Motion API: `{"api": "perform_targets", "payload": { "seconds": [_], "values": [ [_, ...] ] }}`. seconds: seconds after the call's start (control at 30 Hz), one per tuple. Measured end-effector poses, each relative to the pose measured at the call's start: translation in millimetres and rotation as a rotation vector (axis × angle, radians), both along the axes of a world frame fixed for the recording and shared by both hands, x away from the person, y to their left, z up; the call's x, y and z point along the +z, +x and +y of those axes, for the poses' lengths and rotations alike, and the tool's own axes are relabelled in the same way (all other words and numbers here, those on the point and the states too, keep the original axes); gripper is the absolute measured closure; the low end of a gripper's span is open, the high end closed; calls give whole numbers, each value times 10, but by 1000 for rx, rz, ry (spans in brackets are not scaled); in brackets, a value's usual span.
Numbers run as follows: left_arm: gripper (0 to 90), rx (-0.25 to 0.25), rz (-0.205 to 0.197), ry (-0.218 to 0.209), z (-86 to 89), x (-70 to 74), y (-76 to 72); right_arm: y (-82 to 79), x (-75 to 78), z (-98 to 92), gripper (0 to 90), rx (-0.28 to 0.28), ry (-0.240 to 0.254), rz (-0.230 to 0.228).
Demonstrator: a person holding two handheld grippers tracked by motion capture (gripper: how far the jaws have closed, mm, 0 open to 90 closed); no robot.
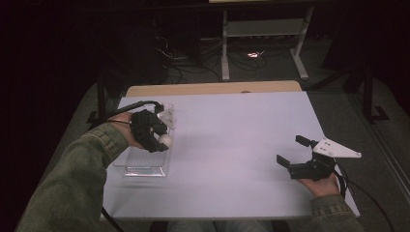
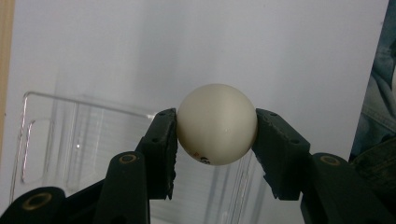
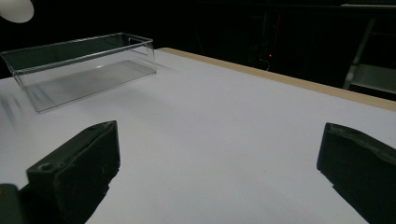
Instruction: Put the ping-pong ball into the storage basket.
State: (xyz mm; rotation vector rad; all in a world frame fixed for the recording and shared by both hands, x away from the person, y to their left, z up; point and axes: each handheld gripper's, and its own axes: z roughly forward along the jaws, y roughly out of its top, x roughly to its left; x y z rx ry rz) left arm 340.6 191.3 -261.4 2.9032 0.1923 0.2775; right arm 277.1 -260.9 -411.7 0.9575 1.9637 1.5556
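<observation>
My left gripper (image 1: 162,139) is shut on a white ball (image 1: 165,140) and holds it above a clear plastic box (image 1: 143,163) at the table's left side. In the left gripper view the ball (image 2: 217,124) sits between the two black jaws, with the clear box (image 2: 70,140) below and behind it. My right gripper (image 1: 292,150) hovers over the right side of the table, open with nothing between its jaws. In the right gripper view the clear box (image 3: 79,67) stands far off at the upper left, and the white ball (image 3: 16,9) shows at the top left corner.
The white table (image 1: 232,145) has a wooden strip (image 1: 212,88) along its far edge. Beyond it stand a metal frame (image 1: 263,43) and cables on a dark floor. Olive sleeves (image 1: 72,183) come in from the bottom.
</observation>
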Motion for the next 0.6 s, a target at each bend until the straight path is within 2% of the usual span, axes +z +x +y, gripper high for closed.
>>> {"api": "perform_targets", "payload": {
  "seconds": [0.17, 0.6],
  "values": [
    [507, 25, -3, 0, 110, 2, 3, -1, 1, 1, 0, 1, -3, -4],
    [507, 37, 5, 17, 225, -38, 18, 3, -1, 2, 0, 1, -9, -2]
  ]
}}
